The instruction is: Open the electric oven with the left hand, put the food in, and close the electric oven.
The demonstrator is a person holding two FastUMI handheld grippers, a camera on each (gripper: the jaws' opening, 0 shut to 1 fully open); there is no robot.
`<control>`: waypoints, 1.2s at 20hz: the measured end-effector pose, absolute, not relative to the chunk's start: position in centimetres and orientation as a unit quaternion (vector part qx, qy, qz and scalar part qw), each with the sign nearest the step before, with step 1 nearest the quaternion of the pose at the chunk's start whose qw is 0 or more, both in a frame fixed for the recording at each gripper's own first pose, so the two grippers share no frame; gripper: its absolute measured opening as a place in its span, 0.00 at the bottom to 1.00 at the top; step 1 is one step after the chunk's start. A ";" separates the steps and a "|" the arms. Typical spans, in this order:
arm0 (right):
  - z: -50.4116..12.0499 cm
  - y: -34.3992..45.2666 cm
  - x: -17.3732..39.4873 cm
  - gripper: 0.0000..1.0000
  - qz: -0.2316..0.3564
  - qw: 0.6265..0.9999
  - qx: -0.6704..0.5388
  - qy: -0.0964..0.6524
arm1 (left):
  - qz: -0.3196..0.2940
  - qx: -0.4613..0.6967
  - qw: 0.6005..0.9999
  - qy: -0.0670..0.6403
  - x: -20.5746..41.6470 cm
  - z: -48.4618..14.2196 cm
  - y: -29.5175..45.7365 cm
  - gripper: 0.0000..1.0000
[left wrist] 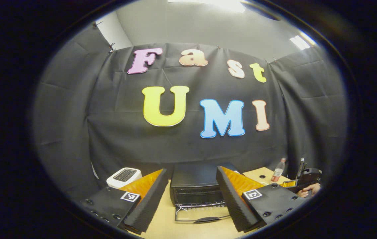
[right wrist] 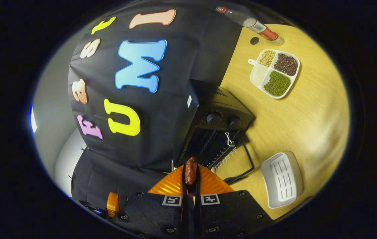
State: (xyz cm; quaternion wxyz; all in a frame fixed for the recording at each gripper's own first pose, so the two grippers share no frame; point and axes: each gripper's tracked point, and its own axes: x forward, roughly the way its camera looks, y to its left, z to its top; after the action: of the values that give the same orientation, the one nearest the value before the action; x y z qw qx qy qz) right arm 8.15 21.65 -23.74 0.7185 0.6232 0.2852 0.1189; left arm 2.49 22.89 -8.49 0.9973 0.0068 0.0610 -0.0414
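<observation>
Fingers of the left gripper (left wrist: 191, 199) stand wide apart in the left gripper view, with nothing between them, and straight ahead of them sits the electric oven (left wrist: 196, 184) on the table (left wrist: 162, 225). Its glass door (left wrist: 201, 214) lies folded down flat toward the tool, handle nearest, so I judge the opening step is done and the left gripper waits back to leave the way free. Beyond the left finger stands a white toaster (left wrist: 123, 176); far past the right finger I see a bottle (left wrist: 278, 170) and the other gripper in a hand. In the right gripper view, the right gripper (right wrist: 191, 179) is pressed narrow on a brown sausage (right wrist: 191, 172) (the food, I think), held upright at the tips just in front of the oven's open mouth, probably so it can go straight in. Further off are a divided dish of beans (right wrist: 274, 73) and a white ribbed tray (right wrist: 281, 179). No writing on the oven's sticker or the bottle label is readable.
</observation>
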 end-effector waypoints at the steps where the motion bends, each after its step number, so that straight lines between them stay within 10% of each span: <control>1: -24.0 22.5 8.8 0.07 0.113 0.718 0.626 0.282 | -0.043 0.008 0.997 0.061 2.4 -8.5 23.4 0.97; 24: -33.3 32.6 24.3 0.07 -0.021 0.661 0.719 0.214 | -0.007 0.014 0.993 0.118 1.0 -12.4 36.6 1.00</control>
State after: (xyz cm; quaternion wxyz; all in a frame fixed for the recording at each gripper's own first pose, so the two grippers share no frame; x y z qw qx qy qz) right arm 24.30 32.55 -33.34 0.6610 0.7189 0.2140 -0.0209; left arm 0.96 36.64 -12.44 0.9928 0.0141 0.1183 -0.0070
